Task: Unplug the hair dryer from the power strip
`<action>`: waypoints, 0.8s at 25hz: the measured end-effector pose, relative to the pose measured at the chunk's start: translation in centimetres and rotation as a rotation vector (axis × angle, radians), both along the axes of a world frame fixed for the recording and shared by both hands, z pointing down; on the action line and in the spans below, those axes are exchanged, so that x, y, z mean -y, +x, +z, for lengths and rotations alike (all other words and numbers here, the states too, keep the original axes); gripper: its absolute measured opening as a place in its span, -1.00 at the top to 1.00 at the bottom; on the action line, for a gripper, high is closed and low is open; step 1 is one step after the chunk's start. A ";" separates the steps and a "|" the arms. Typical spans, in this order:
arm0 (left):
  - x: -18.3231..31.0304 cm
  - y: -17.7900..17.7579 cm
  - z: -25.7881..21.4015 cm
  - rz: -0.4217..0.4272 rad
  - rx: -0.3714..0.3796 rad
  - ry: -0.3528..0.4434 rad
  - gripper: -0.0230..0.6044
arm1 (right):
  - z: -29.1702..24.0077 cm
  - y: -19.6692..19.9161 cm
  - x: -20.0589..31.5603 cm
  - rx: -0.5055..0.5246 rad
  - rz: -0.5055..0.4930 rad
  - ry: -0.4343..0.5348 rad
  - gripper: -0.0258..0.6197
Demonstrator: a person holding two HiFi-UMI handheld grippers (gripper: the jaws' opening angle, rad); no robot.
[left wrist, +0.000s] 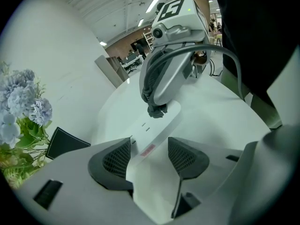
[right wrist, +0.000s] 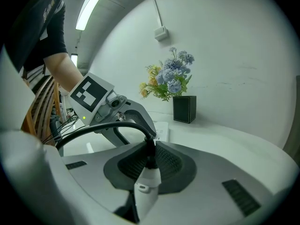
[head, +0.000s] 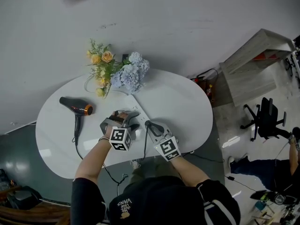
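Note:
A black hair dryer (head: 77,108) with an orange band lies on the left of the white oval table (head: 187,107). The white power strip (left wrist: 157,130) lies mid-table. My left gripper (left wrist: 149,156) straddles its near end, pads against its sides. My right gripper (right wrist: 149,165) is shut on the black plug (right wrist: 150,156), which sits in the strip's far end (left wrist: 157,111). The black cord (right wrist: 103,128) arcs up out of the pads. In the head view both grippers, left (head: 129,118) and right (head: 149,124), meet at the strip near the table's front edge.
A bouquet of blue and yellow flowers (head: 119,71) in a black square vase (right wrist: 184,109) stands just behind the strip. The dryer's cord (head: 76,137) trails off the front edge. A wooden cabinet (head: 253,64) and an office chair (head: 265,116) stand to the right.

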State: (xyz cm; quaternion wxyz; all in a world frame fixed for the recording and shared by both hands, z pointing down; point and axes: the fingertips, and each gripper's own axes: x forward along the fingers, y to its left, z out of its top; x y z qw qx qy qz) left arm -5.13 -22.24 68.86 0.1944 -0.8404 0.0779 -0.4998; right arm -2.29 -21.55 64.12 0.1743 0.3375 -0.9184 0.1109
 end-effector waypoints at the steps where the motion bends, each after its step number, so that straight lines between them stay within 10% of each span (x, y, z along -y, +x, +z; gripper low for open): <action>1: 0.0 0.0 -0.1 -0.001 0.002 -0.005 0.13 | 0.0 0.0 0.0 0.000 0.004 -0.005 0.69; 20: -0.3 -0.1 0.4 0.000 0.063 -0.009 0.13 | -0.1 0.2 -0.2 -0.002 0.063 -0.051 0.70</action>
